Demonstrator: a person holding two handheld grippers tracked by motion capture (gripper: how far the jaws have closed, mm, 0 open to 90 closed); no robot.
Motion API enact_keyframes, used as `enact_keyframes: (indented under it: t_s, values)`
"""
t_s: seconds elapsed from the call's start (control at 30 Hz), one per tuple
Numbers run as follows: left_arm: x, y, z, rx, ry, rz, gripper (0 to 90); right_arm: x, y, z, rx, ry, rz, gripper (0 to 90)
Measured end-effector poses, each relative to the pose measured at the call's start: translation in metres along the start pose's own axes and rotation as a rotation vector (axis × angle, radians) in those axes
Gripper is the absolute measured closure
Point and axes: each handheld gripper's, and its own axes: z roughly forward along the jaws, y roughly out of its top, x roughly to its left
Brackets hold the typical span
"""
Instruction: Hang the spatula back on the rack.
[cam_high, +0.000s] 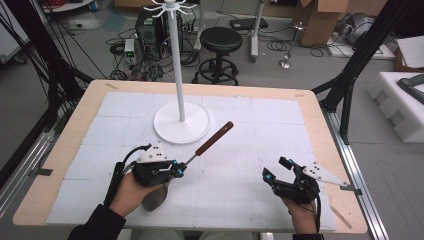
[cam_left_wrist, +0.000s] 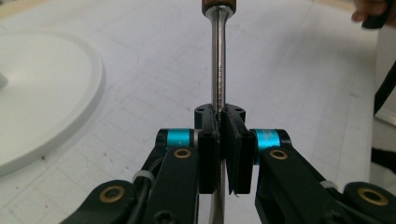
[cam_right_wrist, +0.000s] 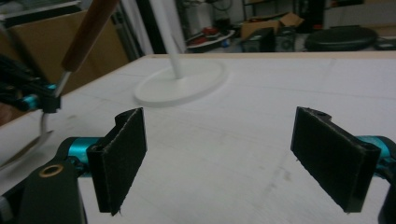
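My left gripper (cam_high: 181, 169) is clenched on the metal neck of the spatula (cam_high: 214, 139); its wooden handle points up toward the white stand (cam_high: 181, 122), its blade hangs below my hand. My right gripper (cam_high: 274, 170) is released, holding nothing above the table (cam_high: 240, 150).

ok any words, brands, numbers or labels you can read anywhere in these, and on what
None can be read.
Metal shank of the utensil, clamped in the left gripper: a fine line of stamped marks, too small and blurred to read.
Cardboard boxes behind the table: no print that can be made out.
White stand, white table cover, right gripper: no lettering visible.
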Motion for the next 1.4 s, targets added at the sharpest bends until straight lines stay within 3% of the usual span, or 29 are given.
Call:
enact_keyframes:
  t_s: [0.13,0.4,0.5,0.53,0.57,0.77,0.83,1.03,1.13,1.17,1.2,1.27,1.3,1.37,1.4]
  values:
    - [-0.004,0.005,-0.014,-0.09,-0.004,-0.02,84.1,0.019,0.012,0.012,0.005,0.085,-0.027,17.4]
    - [-0.011,0.008,-0.025,-0.163,0.0,-0.001,84.0,0.044,0.043,0.038,-0.014,0.19,-0.079,17.4]
    - [-0.014,0.008,-0.024,-0.174,-0.007,-0.004,84.0,0.052,0.051,0.046,-0.02,0.22,-0.092,17.4]
    - [-0.016,0.008,-0.023,-0.186,-0.014,-0.008,84.0,0.062,0.061,0.053,-0.02,0.259,-0.111,17.5]
    - [-0.016,0.008,-0.023,-0.186,-0.014,-0.008,84.0,0.062,0.061,0.053,-0.02,0.259,-0.111,17.5]
    - [-0.026,0.01,-0.023,-0.221,-0.032,0.005,84.0,0.092,0.092,0.072,-0.028,0.375,-0.158,17.9]
    - [-0.028,0.01,-0.023,-0.229,-0.029,0.009,84.0,0.105,0.11,0.079,-0.046,0.4,-0.184,17.9]
    - [-0.031,0.011,-0.026,-0.247,-0.022,0.006,84.0,0.121,0.134,0.087,-0.039,0.441,-0.193,18.4]
    - [-0.032,0.012,-0.028,-0.251,-0.014,0.006,84.0,0.126,0.142,0.091,-0.044,0.474,-0.178,29.7]
    - [-0.032,0.013,-0.029,-0.254,-0.014,0.009,84.0,0.128,0.143,0.093,-0.034,0.476,-0.176,32.0]
    - [-0.033,0.014,-0.03,-0.256,-0.017,0.009,84.0,0.131,0.146,0.095,-0.017,0.475,-0.181,39.9]
    - [-0.035,0.015,-0.031,-0.258,-0.011,0.023,84.0,0.133,0.147,0.095,-0.013,0.484,-0.181,43.0]
    - [-0.037,0.016,-0.033,-0.263,-0.011,0.031,84.0,0.136,0.149,0.095,-0.014,0.492,-0.185,51.7]
    - [-0.038,0.016,-0.033,-0.265,-0.01,0.036,84.0,0.137,0.15,0.094,-0.011,0.494,-0.183,54.3]
    - [-0.038,0.017,-0.034,-0.266,-0.007,0.039,84.0,0.139,0.151,0.094,-0.009,0.501,-0.177,60.6]
